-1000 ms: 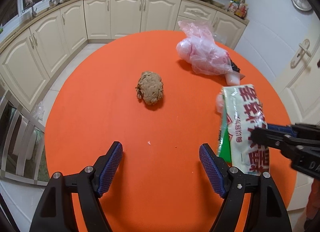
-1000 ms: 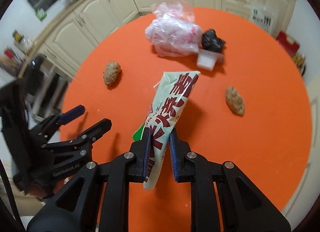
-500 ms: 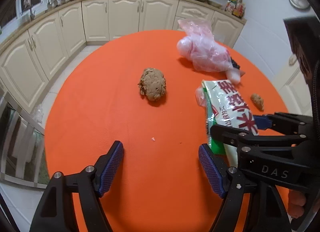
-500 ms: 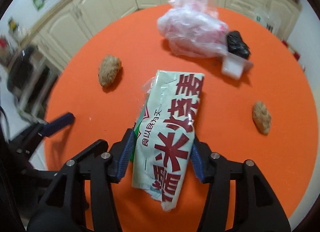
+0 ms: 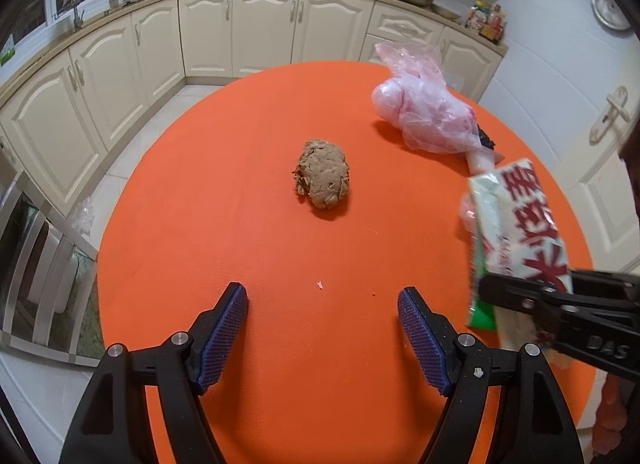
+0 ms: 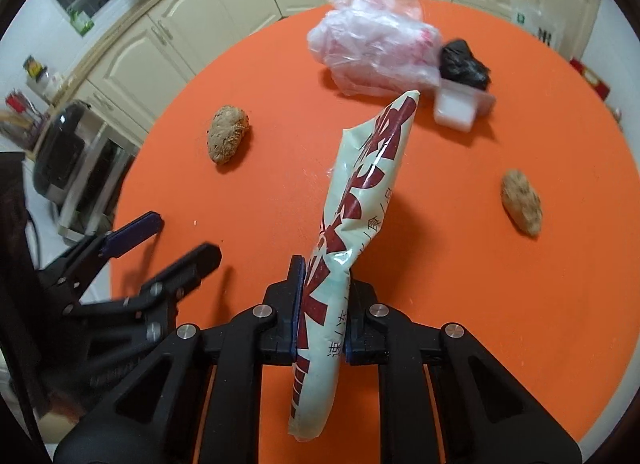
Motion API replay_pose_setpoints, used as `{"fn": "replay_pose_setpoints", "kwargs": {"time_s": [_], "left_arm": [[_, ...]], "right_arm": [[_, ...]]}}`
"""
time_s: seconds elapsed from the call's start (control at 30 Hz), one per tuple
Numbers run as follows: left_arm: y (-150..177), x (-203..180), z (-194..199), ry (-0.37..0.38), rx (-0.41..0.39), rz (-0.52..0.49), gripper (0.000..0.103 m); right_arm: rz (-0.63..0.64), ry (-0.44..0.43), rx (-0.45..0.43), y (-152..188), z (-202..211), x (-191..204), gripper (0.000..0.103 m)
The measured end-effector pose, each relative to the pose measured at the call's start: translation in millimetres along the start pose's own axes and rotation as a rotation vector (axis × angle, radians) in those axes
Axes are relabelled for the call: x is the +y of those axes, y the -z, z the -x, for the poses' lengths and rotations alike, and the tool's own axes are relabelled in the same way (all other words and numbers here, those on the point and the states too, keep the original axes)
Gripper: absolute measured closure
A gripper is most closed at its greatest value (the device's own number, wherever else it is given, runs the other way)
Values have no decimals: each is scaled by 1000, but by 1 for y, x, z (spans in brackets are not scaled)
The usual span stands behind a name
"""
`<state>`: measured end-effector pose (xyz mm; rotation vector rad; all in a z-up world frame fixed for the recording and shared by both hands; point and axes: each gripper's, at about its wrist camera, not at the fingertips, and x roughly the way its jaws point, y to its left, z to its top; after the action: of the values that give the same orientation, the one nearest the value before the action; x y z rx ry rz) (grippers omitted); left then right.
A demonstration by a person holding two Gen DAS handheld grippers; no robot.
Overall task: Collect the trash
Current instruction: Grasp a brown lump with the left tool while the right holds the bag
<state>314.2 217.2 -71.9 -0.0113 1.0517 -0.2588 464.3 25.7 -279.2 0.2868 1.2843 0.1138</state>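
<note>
Pointing steeply down, the right tongs (image 6: 322, 314) have just pinched the wrapper (image 6: 352, 200); left tongs (image 5: 322, 338) gape empty.

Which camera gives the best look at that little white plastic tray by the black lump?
The right wrist view: the white plastic tray shows whole beside the crumpled black bag. In the left wrist view only a sliver shows behind the pink bag.

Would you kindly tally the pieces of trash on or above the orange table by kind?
Brown crumpled wads: 2
Pink plastic bags: 1
Black crumpled bags: 1
White plastic trays: 1
Printed food wrappers: 1, clamped in the right gripper
Total: 6
</note>
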Motion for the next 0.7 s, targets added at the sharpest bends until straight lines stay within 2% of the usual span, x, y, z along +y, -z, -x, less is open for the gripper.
{"fn": "replay_pose_setpoints", "kwargs": {"time_s": [0.23,0.4,0.6,0.7], "left_arm": [[-8,-8,4,11,-22,-12,29],[-21,-17,2,-10,-34,-28,29],[-43,-18,-7,-33,-49,-31,29],[-53,-17,-21,-55,-28,-32,29]], "right_arm": [[-100,23,-98,16,48,-44,88],[-159,96,-160,22,71,-73,88],[-190,141,-176,21,72,-97,88],[-211,124,-166,17,67,-110,88]]}}
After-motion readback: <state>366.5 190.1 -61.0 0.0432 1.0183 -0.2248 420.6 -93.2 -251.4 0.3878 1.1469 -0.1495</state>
